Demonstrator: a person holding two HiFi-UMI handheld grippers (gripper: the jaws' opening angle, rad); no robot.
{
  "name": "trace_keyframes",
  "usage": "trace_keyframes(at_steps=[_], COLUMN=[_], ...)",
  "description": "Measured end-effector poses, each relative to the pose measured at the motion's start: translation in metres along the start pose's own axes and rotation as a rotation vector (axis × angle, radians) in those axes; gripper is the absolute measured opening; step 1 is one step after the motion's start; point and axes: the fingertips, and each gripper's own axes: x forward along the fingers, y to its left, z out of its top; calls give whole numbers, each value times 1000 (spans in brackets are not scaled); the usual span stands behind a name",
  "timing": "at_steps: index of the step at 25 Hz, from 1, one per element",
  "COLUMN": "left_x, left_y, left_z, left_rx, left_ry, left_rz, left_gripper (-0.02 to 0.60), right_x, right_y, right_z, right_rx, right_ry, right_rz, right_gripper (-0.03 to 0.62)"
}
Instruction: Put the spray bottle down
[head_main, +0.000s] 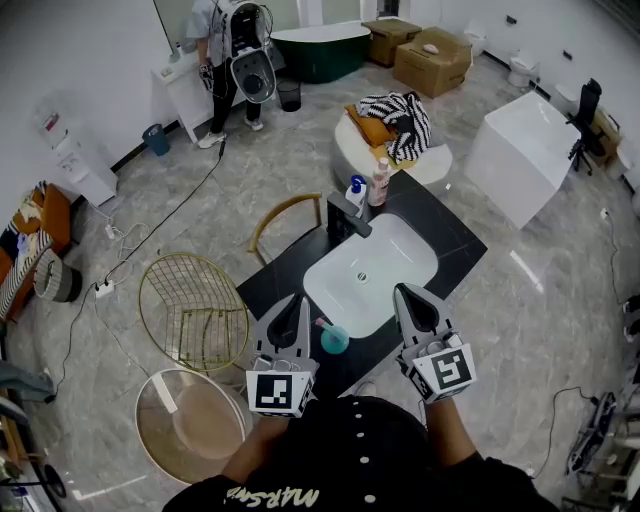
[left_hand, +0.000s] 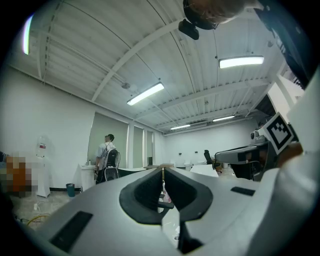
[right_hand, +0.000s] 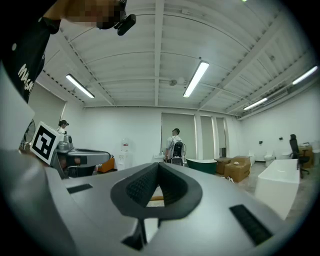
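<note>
Far across the table (head_main: 455, 240), beside faucet (head_main: 346, 216), spray bottle (head_main: 379, 182) stands well apart from left hand-held gripper (head_main: 299, 303) and right hand-held gripper (head_main: 403, 292), both jaws pressed together, empty.

White spray bottle (head_main: 356, 190) with blue label, upright on the dark surface (head_main: 452, 236), far side, between faucet (head_main: 345, 215) and pinkish bottle (head_main: 379, 182).
</note>
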Motion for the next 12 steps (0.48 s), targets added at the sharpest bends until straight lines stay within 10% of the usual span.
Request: trace_keyframes(at_steps=[12], left_x=[6], left_y=[-1], left_z=[-6], left_rx=[-10], left_ry=[7], left_rz=[1], left_gripper=[21], right_x=[4], right_y=[-3], right_z=[0], right_rx=[-42], right_ry=[-21], right_rz=[5], right_gripper=[-5])
